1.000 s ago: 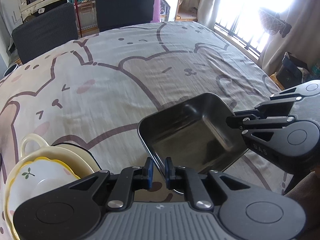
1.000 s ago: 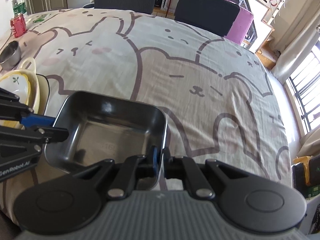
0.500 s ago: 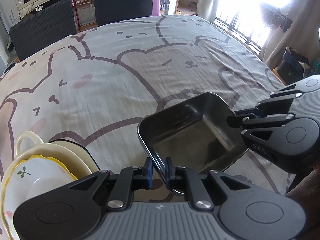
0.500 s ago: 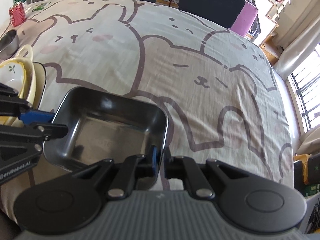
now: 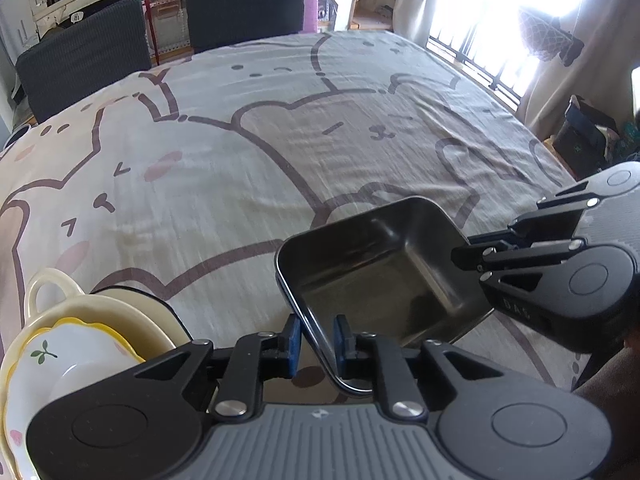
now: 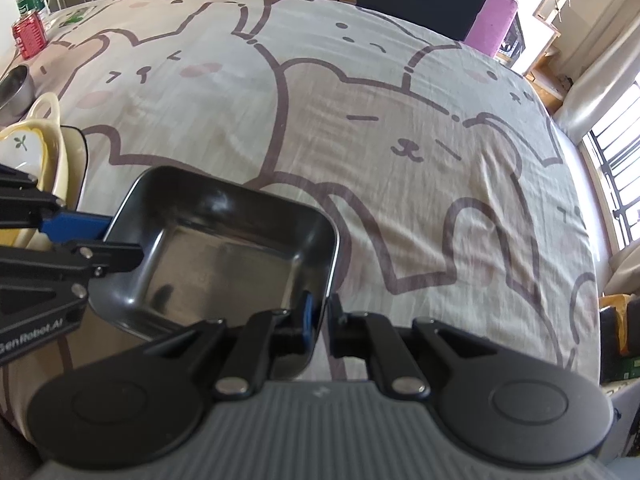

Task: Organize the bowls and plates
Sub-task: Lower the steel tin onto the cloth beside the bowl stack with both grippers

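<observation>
While right gripper (image 6: 323,315) clamps metal tray (image 6: 224,252) rim, left gripper (image 5: 316,338) jaws just opening, rim between pads, untouched.

Daylight floods from window (image 5: 516,4), blown out; tablecloth (image 5: 280,140) slightly motion-blurred; fisheye bends edges, corners dark

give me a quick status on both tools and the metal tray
Left tool jaws just eased open, tray rim between the pads. Right tool shut on square metal tray. Stacked cream bowls close at left; nothing else nearby.
</observation>
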Demonstrator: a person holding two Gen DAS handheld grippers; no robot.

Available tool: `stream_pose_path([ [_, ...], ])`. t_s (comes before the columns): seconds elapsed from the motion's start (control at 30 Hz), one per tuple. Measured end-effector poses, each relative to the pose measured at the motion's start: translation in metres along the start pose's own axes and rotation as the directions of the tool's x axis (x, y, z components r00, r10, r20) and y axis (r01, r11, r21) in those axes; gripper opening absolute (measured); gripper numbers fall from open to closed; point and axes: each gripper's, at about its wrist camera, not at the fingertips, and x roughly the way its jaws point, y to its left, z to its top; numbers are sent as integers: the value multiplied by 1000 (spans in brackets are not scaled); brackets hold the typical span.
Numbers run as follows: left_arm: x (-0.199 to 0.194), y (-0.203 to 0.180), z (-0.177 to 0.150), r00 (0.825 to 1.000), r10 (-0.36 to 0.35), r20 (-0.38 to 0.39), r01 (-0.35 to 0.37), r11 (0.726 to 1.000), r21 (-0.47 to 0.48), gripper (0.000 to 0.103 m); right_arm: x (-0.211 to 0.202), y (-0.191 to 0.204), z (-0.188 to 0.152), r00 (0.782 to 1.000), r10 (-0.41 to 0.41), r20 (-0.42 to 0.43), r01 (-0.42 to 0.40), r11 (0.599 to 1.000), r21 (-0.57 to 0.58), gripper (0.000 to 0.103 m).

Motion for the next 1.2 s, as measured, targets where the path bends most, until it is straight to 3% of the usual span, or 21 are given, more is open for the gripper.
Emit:
stream_pose_path([
  [0.27,2,0,-4,999,30,-15,-29,999,36,20,4,0,1,1000,-5,-20,4,1000,-4,9],
  [1.2,6,-1,0,1000,0,0,0,1000,12,18,8,-6,2,1000,9,-28,-7,999,43,7],
])
